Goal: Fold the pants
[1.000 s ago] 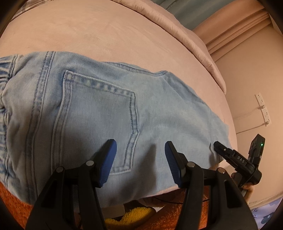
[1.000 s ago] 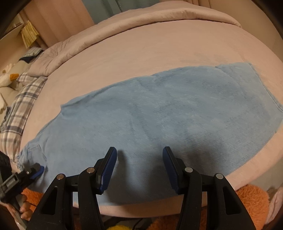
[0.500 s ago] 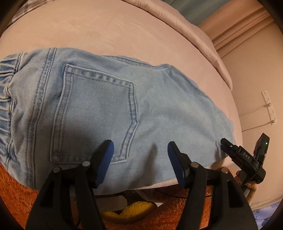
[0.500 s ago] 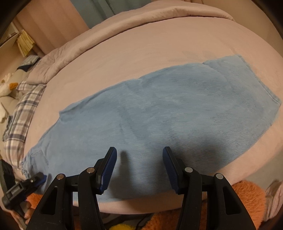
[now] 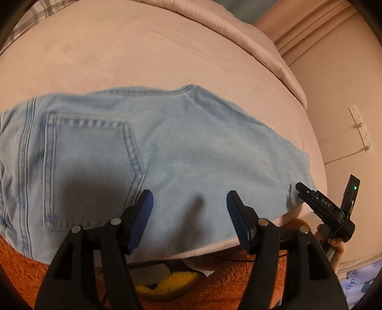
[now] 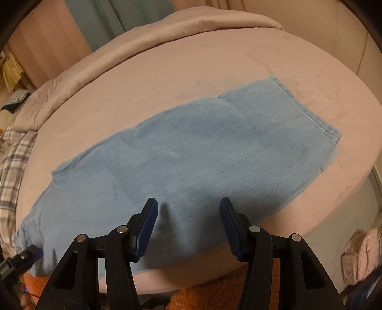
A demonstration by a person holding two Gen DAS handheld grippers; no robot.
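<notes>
While light-blue pants [image 5: 167, 152] lie flat on the pink bed [image 5: 143, 52], left tool [image 5: 188, 212] gapes wide near their back pocket [image 5: 88, 167], right tool [image 6: 188, 221] likewise agape over the leg

Bedroom in warm, dim light
Pink velvety bedspread [image 5: 148, 59], teal curtain [image 6: 114, 21] far behind, white wall sockets [image 5: 361, 128] right.

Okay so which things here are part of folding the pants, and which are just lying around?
For the job:
- jeans, spread flat on the pink bed
- left gripper, open
- right gripper, open

Just lying about:
- plaid cloth
- orange fuzzy fabric
- power strip on the wall
</notes>
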